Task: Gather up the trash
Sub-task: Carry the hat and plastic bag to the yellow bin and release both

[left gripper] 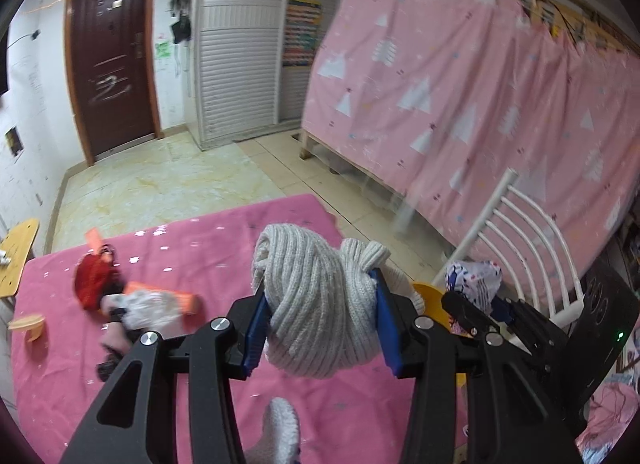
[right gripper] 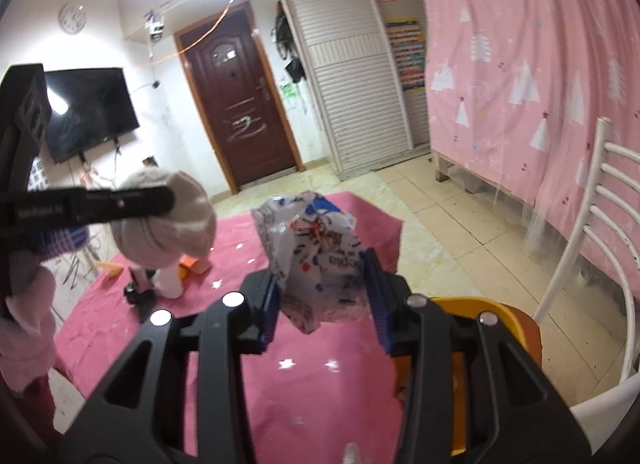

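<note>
So we've got both grippers loaded up. Our left gripper (left gripper: 320, 304) has its blue pads squeezed against a bundled light-grey ribbed knit cloth (left gripper: 316, 304), which bulges out above and below the jaws and hangs clear above the pink star-print tablecloth (left gripper: 200, 344). A loose end of the same knit dangles below, near the bottom edge of the left view.

Our right gripper (right gripper: 324, 300) is clamped on a crumpled white plastic wrapper with red and blue print (right gripper: 320, 260), also lifted off the cloth. The jaws are only as far apart as the wad between them. From the left camera we can see that wrapper (left gripper: 476, 280) off to the right, just above the round yellow bin (left gripper: 430, 298). In the right view the bin's rim (right gripper: 492, 312) sits right beside the gripper, at the table's edge, with the white slatted metal chair (right gripper: 608, 232) behind it.

Further back on the cloth there's a heap of leftovers: a red crumpled bag (left gripper: 94, 284), orange scraps (left gripper: 188, 300) and some white and dark stuff, too blurry to name.
</note>
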Available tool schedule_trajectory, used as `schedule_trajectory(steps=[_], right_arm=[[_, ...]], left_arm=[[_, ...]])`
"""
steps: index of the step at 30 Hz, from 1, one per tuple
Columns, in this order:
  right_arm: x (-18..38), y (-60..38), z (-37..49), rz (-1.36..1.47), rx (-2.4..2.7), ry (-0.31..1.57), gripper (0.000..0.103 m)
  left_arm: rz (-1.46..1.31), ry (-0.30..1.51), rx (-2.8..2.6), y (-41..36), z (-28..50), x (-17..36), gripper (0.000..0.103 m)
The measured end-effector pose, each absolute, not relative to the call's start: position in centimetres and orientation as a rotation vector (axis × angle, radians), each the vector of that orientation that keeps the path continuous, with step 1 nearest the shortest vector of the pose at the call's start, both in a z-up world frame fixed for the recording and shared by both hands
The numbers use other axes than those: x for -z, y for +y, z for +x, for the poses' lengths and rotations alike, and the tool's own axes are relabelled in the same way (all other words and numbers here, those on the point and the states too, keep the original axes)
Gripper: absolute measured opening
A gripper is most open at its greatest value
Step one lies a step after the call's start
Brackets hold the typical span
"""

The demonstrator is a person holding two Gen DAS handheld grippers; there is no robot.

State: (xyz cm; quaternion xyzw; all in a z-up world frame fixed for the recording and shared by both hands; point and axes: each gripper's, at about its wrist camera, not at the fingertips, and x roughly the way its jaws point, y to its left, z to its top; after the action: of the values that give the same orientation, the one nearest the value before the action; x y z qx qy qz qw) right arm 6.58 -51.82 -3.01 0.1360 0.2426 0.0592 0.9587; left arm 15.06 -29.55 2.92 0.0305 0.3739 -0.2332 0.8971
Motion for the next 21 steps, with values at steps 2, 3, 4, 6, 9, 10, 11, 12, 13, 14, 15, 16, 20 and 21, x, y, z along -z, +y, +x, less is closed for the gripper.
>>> schedule_trajectory(steps=[2,3,4,6,9,10,11,12,13,14,15,16,20,21], right_arm=[[3.1,-53.2,6.3,0.296,-0.103,0.479,0.037],[3.1,-54.0,6.1,0.308,-0.091,0.472,0.037],[3.1,-54.7,6.0,0.319,-0.082,0.466,0.037],[2.9,-56.0,5.6,0.336,-0.062,0.451,0.037],[2.6,-57.4,5.2,0.349,-0.036,0.434,0.037],[2.6,-57.8,5.0,0.354,-0.027,0.429,0.037],[2.6,-58.2,4.9,0.359,-0.017,0.425,0.037],[2.7,-58.8,4.8,0.368,-0.005,0.422,0.037],[2.8,-59.3,4.7,0.378,0.004,0.419,0.037],[2.9,-59.7,4.7,0.386,0.012,0.417,0.037],[3.0,-60.2,4.6,0.397,0.021,0.414,0.037],[3.1,-60.6,4.4,0.405,0.027,0.411,0.037],[3.5,-62.0,4.3,0.435,0.046,0.407,0.038],[3.7,-62.3,4.4,0.446,0.045,0.408,0.038]], left_arm=[[0.082,0.785,0.499,-31.1,15.1,-2.5,0.039],[0.089,0.789,0.506,-31.7,15.1,-2.3,0.039],[0.100,0.795,0.518,-32.8,15.1,-2.2,0.039],[0.117,0.804,0.536,-34.3,15.2,-1.9,0.039],[0.137,0.821,0.561,-36.5,15.2,-1.2,0.039],[0.146,0.830,0.570,-37.4,15.3,-0.9,0.039],[0.154,0.839,0.578,-38.2,15.3,-0.7,0.039],[0.163,0.851,0.588,-39.2,15.4,-0.3,0.039],[0.169,0.859,0.596,-39.8,15.4,0.0,0.039],[0.178,0.868,0.607,-40.6,15.4,0.3,0.039],[0.183,0.876,0.613,-41.4,15.4,0.6,0.039],[0.184,0.884,0.617,-41.8,15.4,0.8,0.039],[0.180,0.928,0.613,-42.8,15.8,1.9,0.047],[0.180,0.924,0.610,-42.7,15.7,2.0,0.048]])
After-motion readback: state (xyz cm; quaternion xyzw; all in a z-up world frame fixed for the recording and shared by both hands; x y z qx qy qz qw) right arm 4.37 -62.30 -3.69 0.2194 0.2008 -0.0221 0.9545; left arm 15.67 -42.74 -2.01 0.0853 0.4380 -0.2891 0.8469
